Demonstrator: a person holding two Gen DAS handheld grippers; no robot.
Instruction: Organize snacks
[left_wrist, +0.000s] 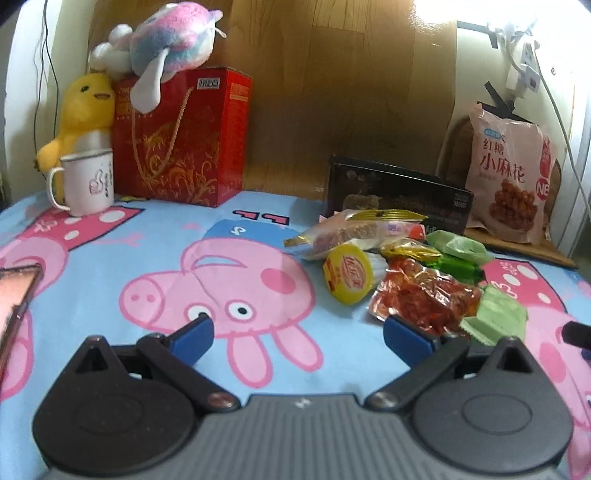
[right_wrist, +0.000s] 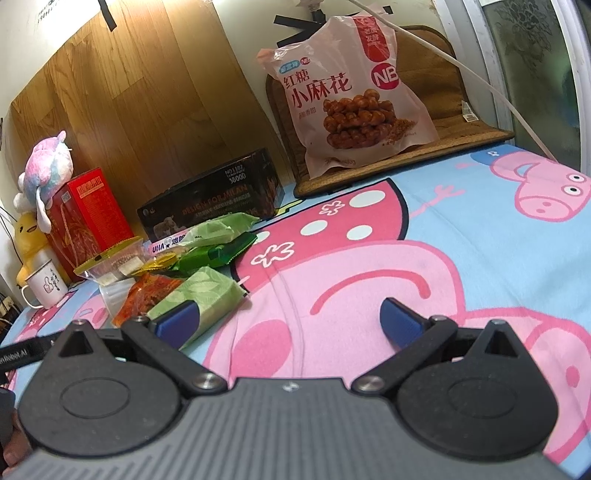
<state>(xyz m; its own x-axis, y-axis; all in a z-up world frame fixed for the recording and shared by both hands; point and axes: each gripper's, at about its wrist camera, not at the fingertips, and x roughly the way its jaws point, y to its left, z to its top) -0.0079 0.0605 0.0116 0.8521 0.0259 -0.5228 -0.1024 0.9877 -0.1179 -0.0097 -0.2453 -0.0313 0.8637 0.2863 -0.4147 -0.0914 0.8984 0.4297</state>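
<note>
Left wrist view: we see the cartoon-pig cloth (left_wrist: 110, 266) covering the surface, a red gift box (left_wrist: 184, 140) at the back left and a pink snack bag (left_wrist: 509, 177) leaning upright at the back right. The snack pile (left_wrist: 399, 273) lies just ahead-right of our left gripper (left_wrist: 299, 332), jaws spread wide, empty, held low. Our right gripper (right_wrist: 291, 321) is also spread, empty, low over the cloth; its left finger (right_wrist: 177, 321) overlaps a green packet (right_wrist: 207, 295) in view, contact unclear.
</note>
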